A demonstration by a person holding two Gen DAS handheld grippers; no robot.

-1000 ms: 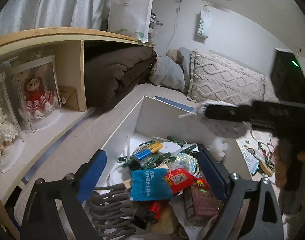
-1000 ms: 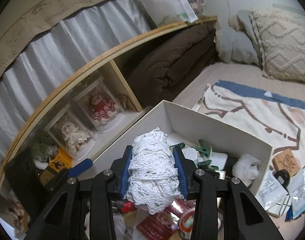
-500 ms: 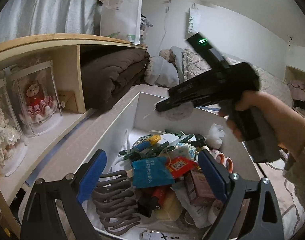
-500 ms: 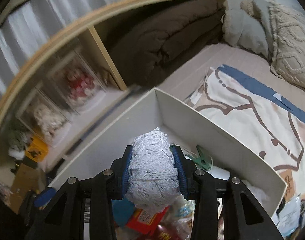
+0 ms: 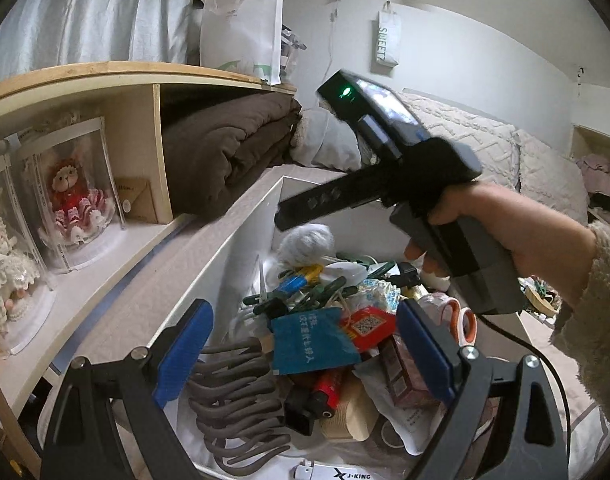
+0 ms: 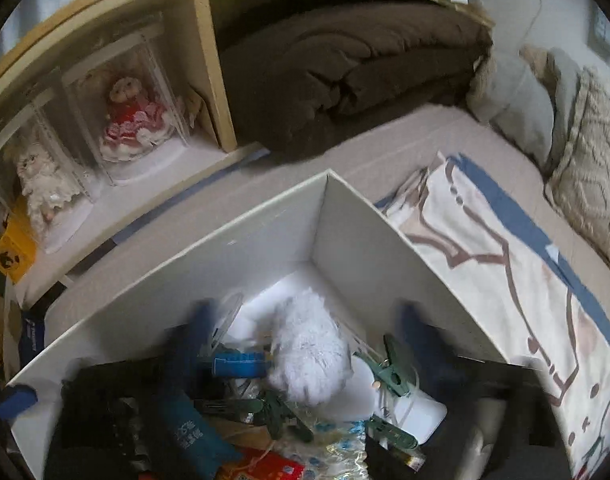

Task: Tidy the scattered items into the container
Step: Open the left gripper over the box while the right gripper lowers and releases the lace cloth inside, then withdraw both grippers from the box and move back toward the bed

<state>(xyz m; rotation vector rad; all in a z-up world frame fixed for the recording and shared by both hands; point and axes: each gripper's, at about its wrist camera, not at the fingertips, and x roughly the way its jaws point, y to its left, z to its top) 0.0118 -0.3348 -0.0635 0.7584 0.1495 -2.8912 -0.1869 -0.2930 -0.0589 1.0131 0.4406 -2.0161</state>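
In the right wrist view the right tool (image 6: 305,332) is motion-blurred: its blue pads (image 6: 195,332) are smears, jaws just sprung wide. The white lace bundle (image 6: 309,356) between them is fuzzy too. The white box (image 6: 265,236) is cut off by the bottom edge.

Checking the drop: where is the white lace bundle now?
The white lace bundle lies in the white box near its far corner, between the open right gripper pads, beside the green clips.
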